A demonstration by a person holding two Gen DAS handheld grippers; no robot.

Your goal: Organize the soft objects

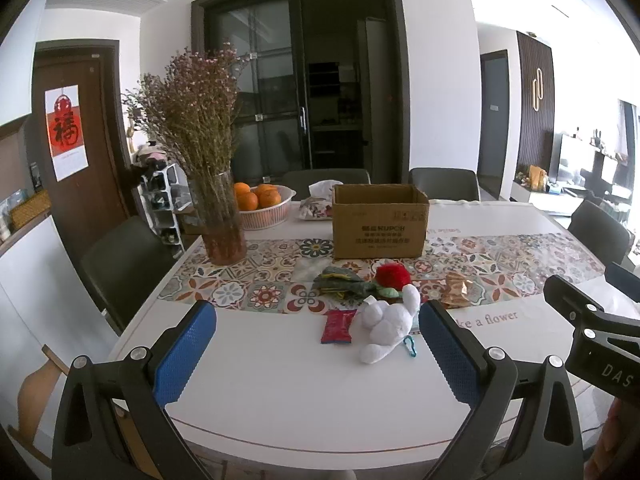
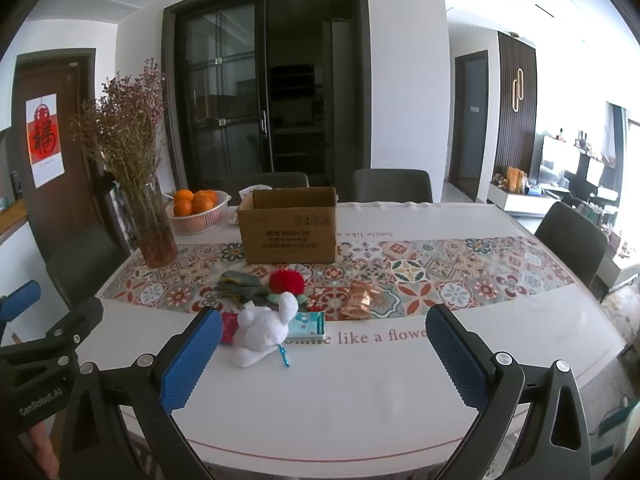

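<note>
A white plush toy (image 1: 386,326) (image 2: 264,330) lies on the white table (image 1: 280,380), with a teal clip on its near side. Behind it sit a red fluffy ball (image 1: 393,275) (image 2: 286,280) and a grey-green cloth bundle (image 1: 342,282) (image 2: 240,284). An open cardboard box (image 1: 380,224) (image 2: 288,228) stands further back on the patterned runner. My left gripper (image 1: 318,312) is open and holds nothing, with the plush ahead near its right finger. My right gripper (image 2: 324,312) is also open and holds nothing, with the plush just ahead of its left finger.
A red packet (image 1: 337,326), a teal packet (image 2: 308,325) and a copper wrapper (image 2: 360,300) lie beside the soft things. A glass vase of dried flowers (image 1: 220,220) and a bowl of oranges (image 1: 262,204) stand at the back left. Dark chairs (image 1: 120,264) ring the table.
</note>
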